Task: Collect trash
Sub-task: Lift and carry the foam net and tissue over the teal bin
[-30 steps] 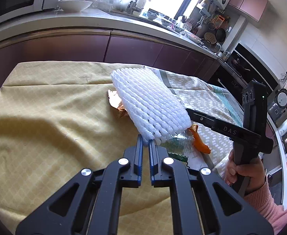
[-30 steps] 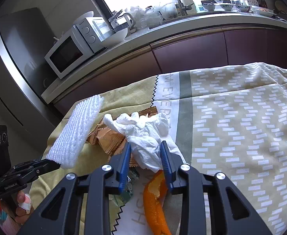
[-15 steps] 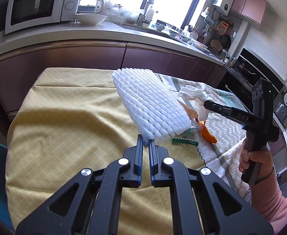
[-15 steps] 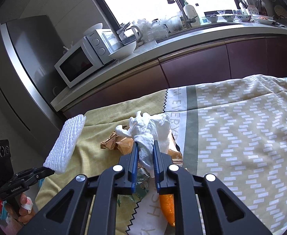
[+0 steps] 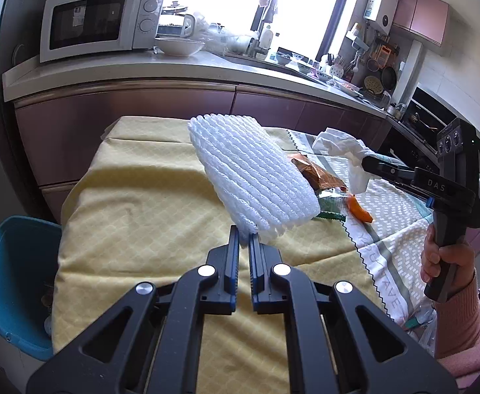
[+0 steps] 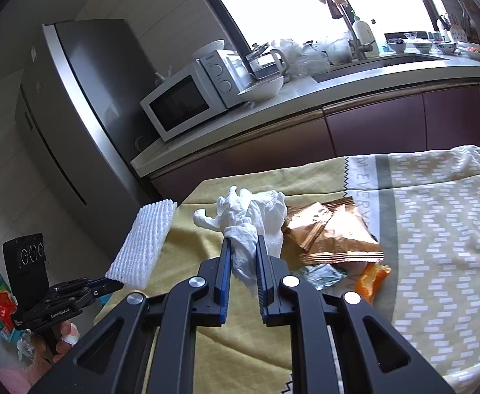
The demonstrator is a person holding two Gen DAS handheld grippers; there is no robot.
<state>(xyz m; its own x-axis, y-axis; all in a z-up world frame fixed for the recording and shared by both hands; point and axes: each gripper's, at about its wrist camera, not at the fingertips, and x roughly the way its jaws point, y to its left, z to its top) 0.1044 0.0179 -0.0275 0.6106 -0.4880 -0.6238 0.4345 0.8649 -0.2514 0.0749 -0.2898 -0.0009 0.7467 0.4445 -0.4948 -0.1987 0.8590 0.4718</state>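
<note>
Your left gripper (image 5: 244,241) is pinched shut on one corner of the white foam net sleeve (image 5: 253,177), which juts ahead of the fingertips: light, springy, holds at an edge. Your right gripper (image 6: 242,256) has just closed on the crumpled tissue (image 6: 249,216), soft and crushable, bunched between the pads. Beyond its right finger lie the copper wrappers (image 6: 331,229); the cloth (image 6: 436,216) reads "EVERY", the right handle "DAS"

Left claw (image 5: 244,238) clamped tight on white foam net sleeve (image 5: 253,179), pointing down-forward. Right claw (image 6: 242,246) pinching crumpled white tissue (image 6: 248,220), its jaws just closed in; hand (image 5: 445,259) in pink sleeve grips handle.
</note>
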